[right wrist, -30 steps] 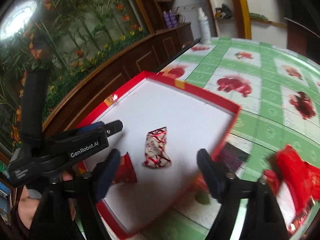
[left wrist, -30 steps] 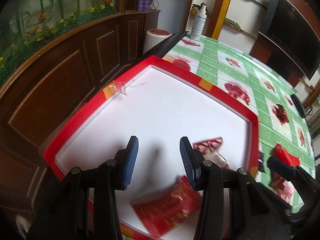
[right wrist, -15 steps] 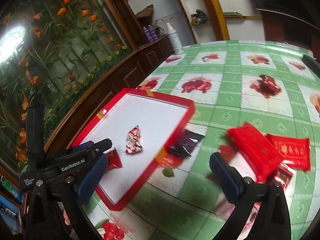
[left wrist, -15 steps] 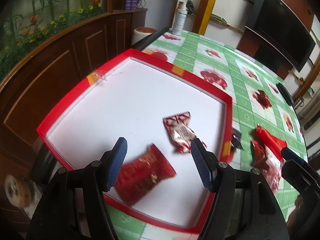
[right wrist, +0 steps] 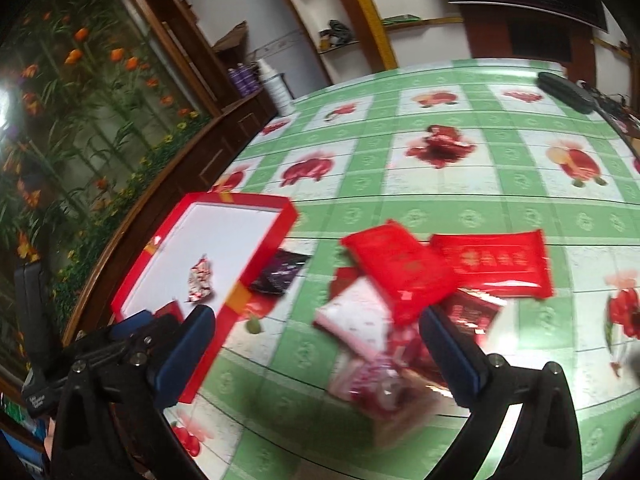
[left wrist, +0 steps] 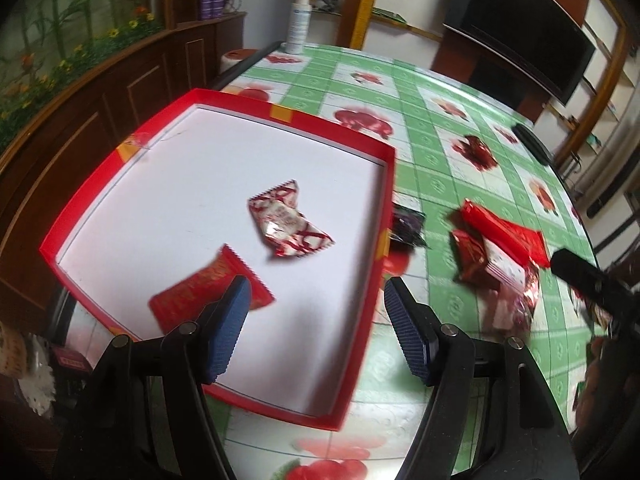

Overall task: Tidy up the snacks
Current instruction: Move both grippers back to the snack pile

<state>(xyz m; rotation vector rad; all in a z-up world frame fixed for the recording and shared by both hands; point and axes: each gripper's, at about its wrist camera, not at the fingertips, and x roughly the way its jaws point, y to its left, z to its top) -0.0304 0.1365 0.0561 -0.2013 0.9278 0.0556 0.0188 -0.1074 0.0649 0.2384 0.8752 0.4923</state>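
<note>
left wrist view: left gripper (left wrist: 316, 320) with blue ribbed pads, jaws apart and gripping nothing; they have just been opening, and nothing lies between them but the white floor of the red tray (left wrist: 216, 98). two snacks rest inside the tray: a red sachet (left wrist: 192, 292) with zigzag-cut ends and gold print too blurred to read, lying just ahead of the left pad, and a silver-and-red wrapped sweet (left wrist: 286, 220) with crimped ends near the tray's middle, its lettering illegible. a dark purple packet (left wrist: 406, 226) lies on the bench (left wrist: 436, 152) touching the tray's right outer wall. further right sits the snack pile (left wrist: 492, 252): red flat packs over a pale one. the bench wears a green-checked cloth printed with red fruit. a white spray bottle (left wrist: 299, 20) stands at the far edge, its label unreadable.

right wrist view: right gripper (right wrist: 320, 340), jaws spread wide and released, having just opened further, poised over the pile (right wrist: 400, 288) without touching it. a plain red pack (right wrist: 400, 272) overlaps a second red pack (right wrist: 492, 266) with faint gold characters, not legible; a pale pink-white pack (right wrist: 356, 320) and a dark red foil one (right wrist: 472, 310) lie beneath. the tray (right wrist: 276, 204) lies to the left. small white lettering on the left gripper's body (right wrist: 34, 400) is too small to read here.
</note>
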